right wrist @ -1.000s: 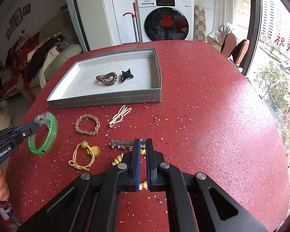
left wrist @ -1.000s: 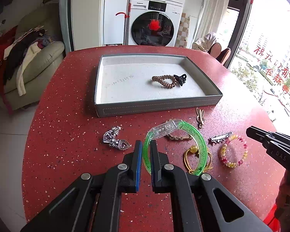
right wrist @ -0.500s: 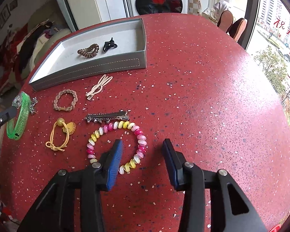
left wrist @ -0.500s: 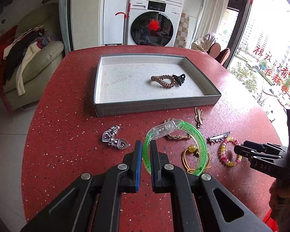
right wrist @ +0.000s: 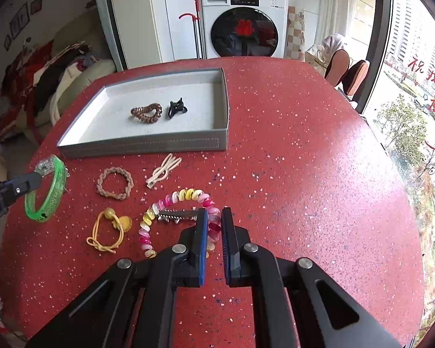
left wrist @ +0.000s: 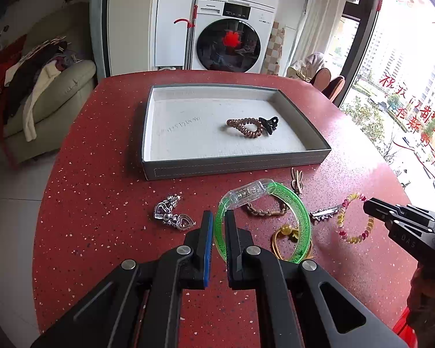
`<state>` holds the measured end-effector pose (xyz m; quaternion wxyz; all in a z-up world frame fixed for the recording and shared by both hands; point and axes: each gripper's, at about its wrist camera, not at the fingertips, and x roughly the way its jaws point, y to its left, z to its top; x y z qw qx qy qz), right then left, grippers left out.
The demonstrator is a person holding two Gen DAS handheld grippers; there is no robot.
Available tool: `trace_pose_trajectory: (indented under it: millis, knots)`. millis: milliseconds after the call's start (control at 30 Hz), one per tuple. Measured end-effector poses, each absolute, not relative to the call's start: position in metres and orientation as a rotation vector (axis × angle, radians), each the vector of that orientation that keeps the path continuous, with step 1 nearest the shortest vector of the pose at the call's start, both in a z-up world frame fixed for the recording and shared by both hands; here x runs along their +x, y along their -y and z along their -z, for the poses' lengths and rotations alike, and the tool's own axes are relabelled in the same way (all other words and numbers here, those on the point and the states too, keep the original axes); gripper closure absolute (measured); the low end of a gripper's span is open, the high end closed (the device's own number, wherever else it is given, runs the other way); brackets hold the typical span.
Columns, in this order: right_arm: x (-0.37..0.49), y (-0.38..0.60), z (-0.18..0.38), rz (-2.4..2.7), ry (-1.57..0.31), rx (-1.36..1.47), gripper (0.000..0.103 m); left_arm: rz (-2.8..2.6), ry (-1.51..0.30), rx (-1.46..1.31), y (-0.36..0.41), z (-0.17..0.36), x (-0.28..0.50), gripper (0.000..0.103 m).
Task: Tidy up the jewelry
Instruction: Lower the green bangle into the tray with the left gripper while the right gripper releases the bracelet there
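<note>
Left gripper [left wrist: 217,217]: fingers narrow, clamped on the near-left rim of the green bangle [left wrist: 300,211], which stands tilted above the red speckled table [left wrist: 87,203]; its clear clasp sits at 12 o'clock on the ring.

Right gripper [right wrist: 214,220]: fingers closing to a narrow gap on the right side of the pink-and-yellow bead bracelet [right wrist: 171,200]; beads pinched between the pads. The rest of the bracelet loops out toward 10 o'clock, over the silver toothed hair clip [right wrist: 175,214].

Grey tray [right wrist: 142,146], at 11 o'clock from the right gripper, holds a brown spiral hair tie [right wrist: 146,113] and a black claw clip [right wrist: 177,108], just beside each other.

Loose on the table between tray and grippers:
- braided brown bracelet [right wrist: 114,183]
- beige hair clip [right wrist: 163,169], at 3 o'clock of it
- yellow cord hair tie [right wrist: 107,230], at 6 o'clock of the braid
- silver heart pendants [left wrist: 172,216], at 9 o'clock of the left fingers
</note>
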<state>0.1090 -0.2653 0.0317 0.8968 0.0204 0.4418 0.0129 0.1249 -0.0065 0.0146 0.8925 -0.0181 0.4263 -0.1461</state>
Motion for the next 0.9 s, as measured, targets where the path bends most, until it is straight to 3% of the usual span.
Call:
trace_pose_trajectory:
  millis: [467,900]
  knots:
    - [0.215,0.251,-0.081,-0.128,-0.84,0.091,0.093,0.27,-0.792,-0.019,0.016,-0.057,0.199,0.077]
    - [0.334,0.251,-0.039,-0.075,-0.9,0.184,0.093,0.173,-0.829,-0.034,0.031,-0.041,0.314,0.076]
